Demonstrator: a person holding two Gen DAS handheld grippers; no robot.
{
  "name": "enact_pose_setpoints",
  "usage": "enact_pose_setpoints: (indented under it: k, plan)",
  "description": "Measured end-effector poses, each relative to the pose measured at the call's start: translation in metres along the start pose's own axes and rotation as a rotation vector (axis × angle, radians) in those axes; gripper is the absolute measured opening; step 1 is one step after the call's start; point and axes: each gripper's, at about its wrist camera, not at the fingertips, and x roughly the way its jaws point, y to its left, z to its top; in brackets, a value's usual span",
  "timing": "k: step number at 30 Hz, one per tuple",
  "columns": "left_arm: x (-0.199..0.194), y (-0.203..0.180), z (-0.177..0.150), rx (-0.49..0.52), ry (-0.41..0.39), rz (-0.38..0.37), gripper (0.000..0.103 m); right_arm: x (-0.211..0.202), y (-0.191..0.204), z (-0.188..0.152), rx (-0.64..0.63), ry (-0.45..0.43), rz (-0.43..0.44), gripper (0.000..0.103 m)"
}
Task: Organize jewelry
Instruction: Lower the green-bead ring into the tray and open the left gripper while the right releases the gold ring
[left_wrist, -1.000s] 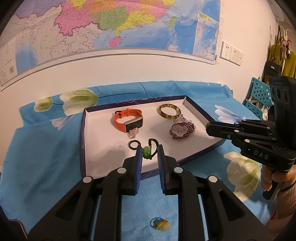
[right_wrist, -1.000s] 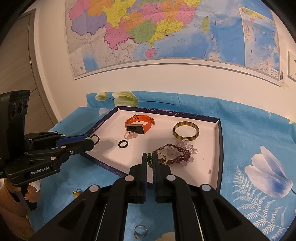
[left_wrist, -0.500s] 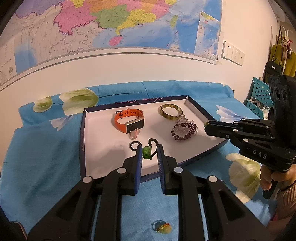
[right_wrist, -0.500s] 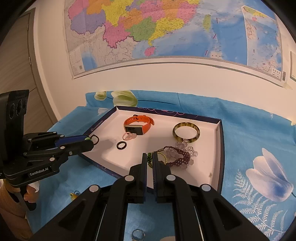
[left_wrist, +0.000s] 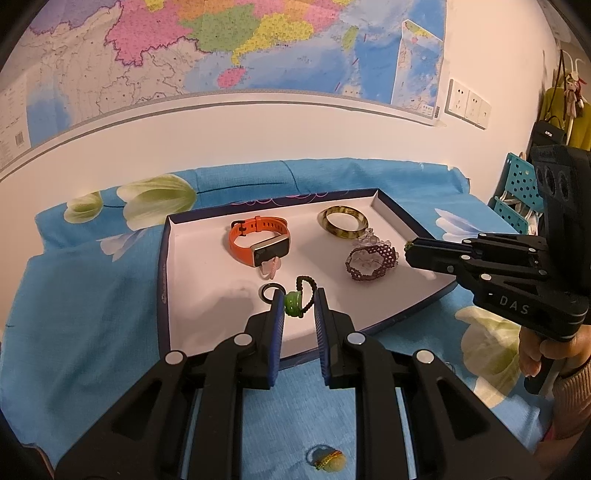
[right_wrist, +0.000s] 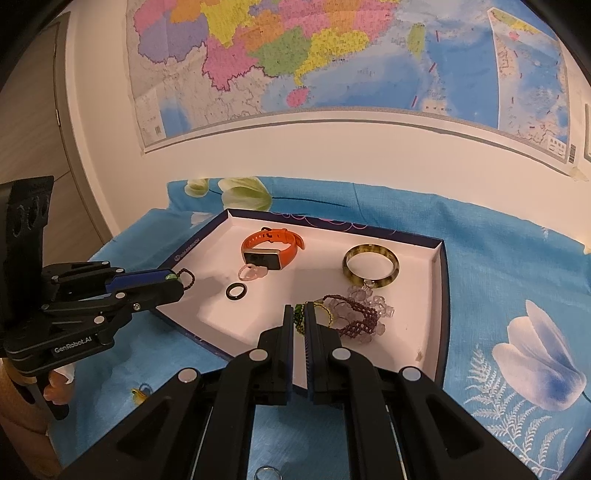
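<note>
A white tray with a dark blue rim (left_wrist: 161, 280) (right_wrist: 444, 291) lies on the blue flowered cloth. In it are an orange watch (left_wrist: 258, 240) (right_wrist: 271, 247), a jade bangle (left_wrist: 343, 221) (right_wrist: 371, 266), a purple beaded bracelet (left_wrist: 371, 260) (right_wrist: 356, 317), a black ring (left_wrist: 270, 291) (right_wrist: 236, 291) and a pink ring (left_wrist: 269, 269). My left gripper (left_wrist: 298, 306) (right_wrist: 181, 280) hovers over the tray's near edge, shut on a green pendant (left_wrist: 293, 304) with a dark bead loop. My right gripper (right_wrist: 300, 317) (left_wrist: 408, 245) is shut on a green bead string (right_wrist: 300, 319) beside the purple bracelet.
A small yellow-and-red ring (left_wrist: 327, 459) (right_wrist: 140, 391) lies on the cloth in front of the tray, and a silver ring (right_wrist: 267, 472) lies below my right gripper. A map covers the wall behind. A blue perforated chair (left_wrist: 517, 192) stands at the far right.
The right gripper has crept slightly forward over the tray with its bead string. The left gripper and its pendant have stayed put.
</note>
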Motion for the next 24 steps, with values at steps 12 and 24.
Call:
enact_pose_setpoints:
  k: [12,24]
  plan:
    - [0.013,0.001,0.003,0.002,0.023,0.009,0.017,0.016,-0.003,0.005,-0.012,0.036,-0.001,0.004]
    - [0.032,0.002,0.006,0.009,0.063,0.024,0.017,0.032,-0.008,0.007,-0.007,0.076,-0.014,0.004]
